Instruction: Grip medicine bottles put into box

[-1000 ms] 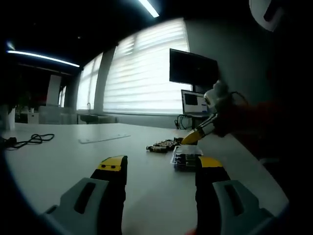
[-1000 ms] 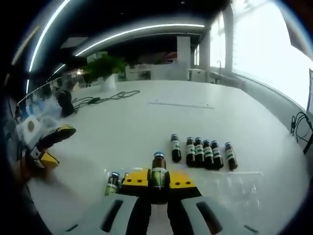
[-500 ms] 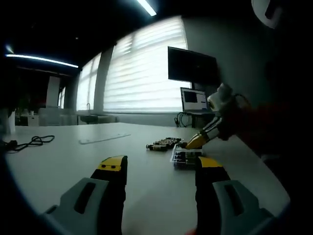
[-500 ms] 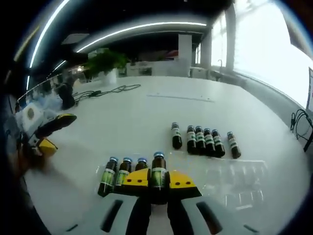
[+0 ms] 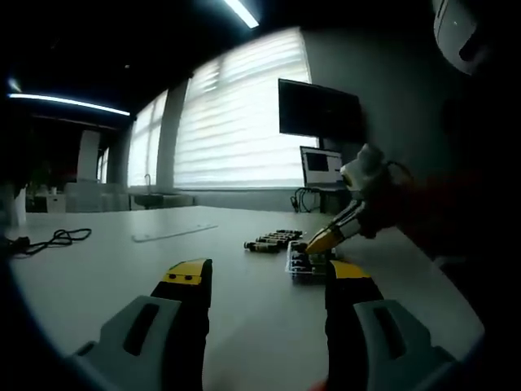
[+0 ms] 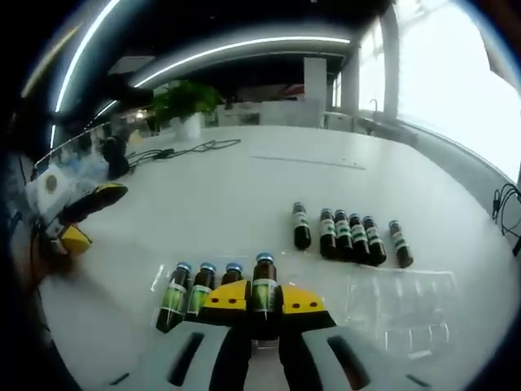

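The right gripper [image 6: 263, 300] clenches an upright bottle [image 6: 263, 285] directly over the clear box [image 6: 399, 305], beside three seated bottles [image 6: 195, 287] at nine o'clock; the left gripper [image 5: 269, 281] hangs released.

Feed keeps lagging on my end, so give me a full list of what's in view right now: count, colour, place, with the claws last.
Small dark-brown glass medicine bottle with a blue cap and green label: one, clamped in the right claw.
Matching bottles in the clear plastic box: three, lying in its left slots.
Matching loose bottles: six, lying in a row on the white tabletop beyond the box.
Black cable: one, far side of the table.
Green potted plant: one, behind the table.
Dark monitor: one, by the window blinds.
Right claw: yellow-tipped, shut on the bottle.
Left claw: yellow-tipped, open, over bare table.
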Available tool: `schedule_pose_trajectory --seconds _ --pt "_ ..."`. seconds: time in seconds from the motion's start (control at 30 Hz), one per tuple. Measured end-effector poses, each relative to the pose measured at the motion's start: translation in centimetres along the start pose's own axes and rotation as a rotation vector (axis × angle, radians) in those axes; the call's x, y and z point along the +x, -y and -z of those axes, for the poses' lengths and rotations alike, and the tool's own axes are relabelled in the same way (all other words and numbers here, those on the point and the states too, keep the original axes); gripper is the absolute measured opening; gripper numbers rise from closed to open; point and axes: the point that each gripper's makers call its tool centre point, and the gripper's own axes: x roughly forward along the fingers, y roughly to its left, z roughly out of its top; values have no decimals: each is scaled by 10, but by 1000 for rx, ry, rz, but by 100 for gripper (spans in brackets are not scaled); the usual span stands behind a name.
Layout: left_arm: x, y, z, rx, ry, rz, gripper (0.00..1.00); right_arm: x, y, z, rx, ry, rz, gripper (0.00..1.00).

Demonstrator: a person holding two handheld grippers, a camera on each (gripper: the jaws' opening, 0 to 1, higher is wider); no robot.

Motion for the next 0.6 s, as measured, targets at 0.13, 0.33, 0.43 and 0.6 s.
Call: schedule_pose_trajectory --seconds 0.13,0.33,0.43,0.6 --pt "0 0 0 -1 0 -1 49 0 -1 0 -7 4 -11 8" --pt "0 -1 0 -2 1 -5 49 -2 -2 0 -45 26 -15 9" --pt "0 0 0 0 0 -2 49 -3 -1 -2 -60 24 -6 12" --pt "0 0 0 -1 1 -4 49 -9 -2 -12 -57 61 -3 11"
